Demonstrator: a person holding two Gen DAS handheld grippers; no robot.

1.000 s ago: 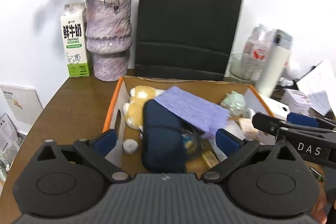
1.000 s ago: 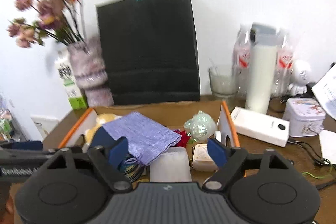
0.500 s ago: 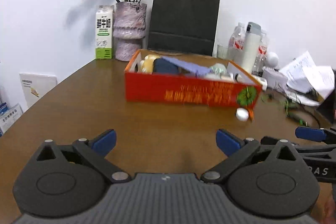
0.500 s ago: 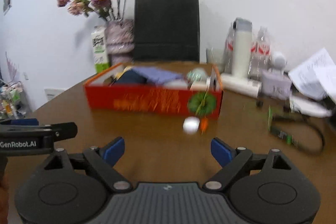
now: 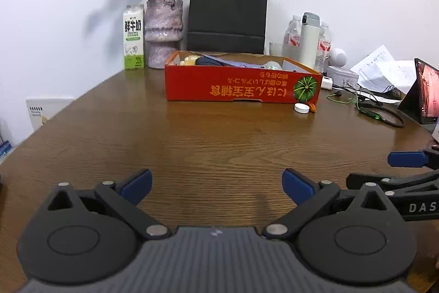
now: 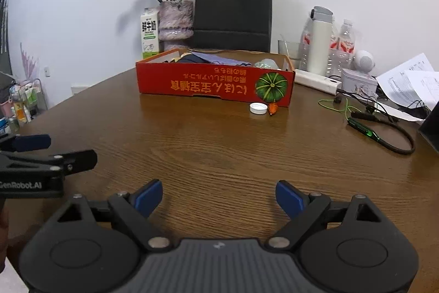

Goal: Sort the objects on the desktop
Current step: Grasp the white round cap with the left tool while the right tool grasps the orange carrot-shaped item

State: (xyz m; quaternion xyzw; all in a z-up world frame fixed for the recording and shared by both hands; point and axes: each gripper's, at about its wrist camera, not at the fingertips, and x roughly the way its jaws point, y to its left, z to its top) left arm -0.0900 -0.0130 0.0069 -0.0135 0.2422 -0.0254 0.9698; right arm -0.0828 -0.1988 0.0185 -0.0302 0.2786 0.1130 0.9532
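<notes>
At 12 o'clock from left tool (image 5: 216,184): red box (image 5: 241,87) on bench (image 5: 219,144), well apart, filled with sorted items. Left tool released, empty. Right tool (image 6: 219,197) released, empty; box at its 12 o'clock. White cap (image 6: 258,108) and small orange piece (image 6: 273,108) just beside box front, 1 o'clock.

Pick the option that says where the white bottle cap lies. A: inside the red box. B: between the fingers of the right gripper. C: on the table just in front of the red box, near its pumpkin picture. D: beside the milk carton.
C: the white bottle cap rests on the table in front of the red box, below the pumpkin picture.
</notes>
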